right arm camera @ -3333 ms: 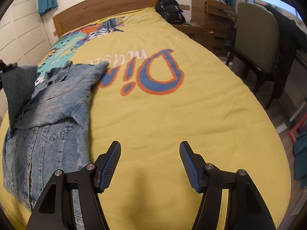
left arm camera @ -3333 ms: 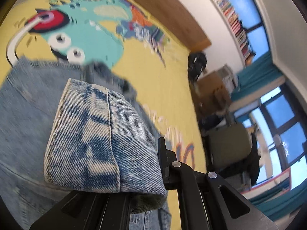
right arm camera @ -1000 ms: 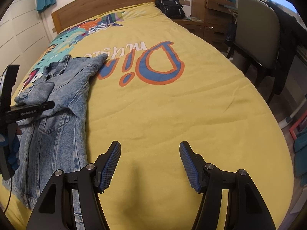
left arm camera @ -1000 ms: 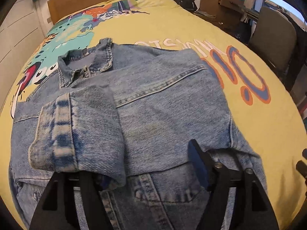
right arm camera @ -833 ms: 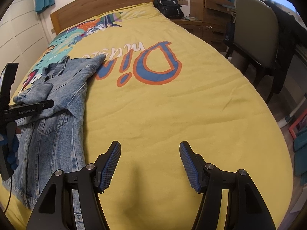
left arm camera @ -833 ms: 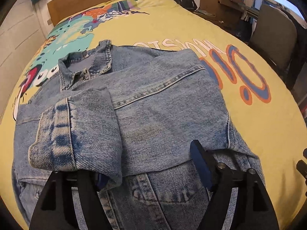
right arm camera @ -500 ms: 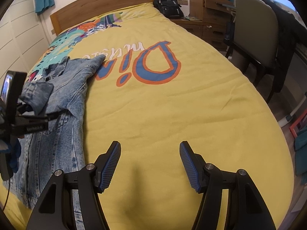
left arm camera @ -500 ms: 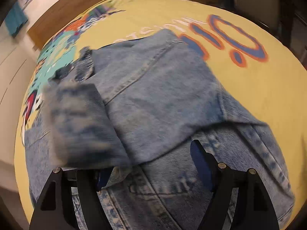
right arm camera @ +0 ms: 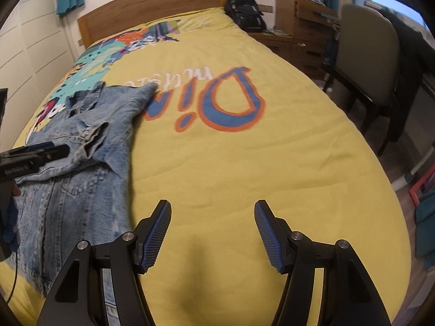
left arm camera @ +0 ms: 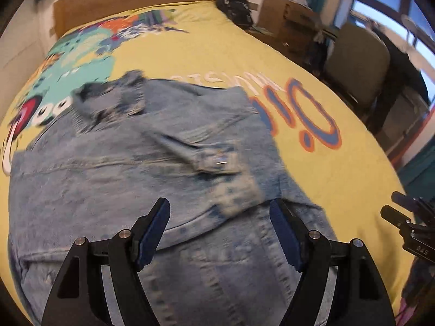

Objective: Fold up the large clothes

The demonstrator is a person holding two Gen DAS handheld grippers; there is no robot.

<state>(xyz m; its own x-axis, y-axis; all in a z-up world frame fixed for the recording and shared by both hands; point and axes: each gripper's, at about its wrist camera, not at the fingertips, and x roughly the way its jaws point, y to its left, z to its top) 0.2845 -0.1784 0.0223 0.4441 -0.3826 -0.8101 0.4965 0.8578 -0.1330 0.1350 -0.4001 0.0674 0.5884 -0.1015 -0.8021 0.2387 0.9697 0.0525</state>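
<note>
A light blue denim jacket lies spread on the yellow bedspread, collar toward the headboard. One sleeve is folded across its front, with the cuff lying on the body. My left gripper hovers open and empty just above the jacket, near that cuff. The jacket also shows in the right wrist view at the left. My right gripper is open and empty over bare bedspread, to the right of the jacket. The left gripper's fingers show there above the jacket.
The yellow bedspread has a big orange and blue print. A wooden headboard stands at the far end. A black backpack, a wooden desk and a chair stand along the right side.
My left gripper let go of the sleeve cuff and opened. The cuff dropped onto the jacket's front. My right gripper stayed where it was.
</note>
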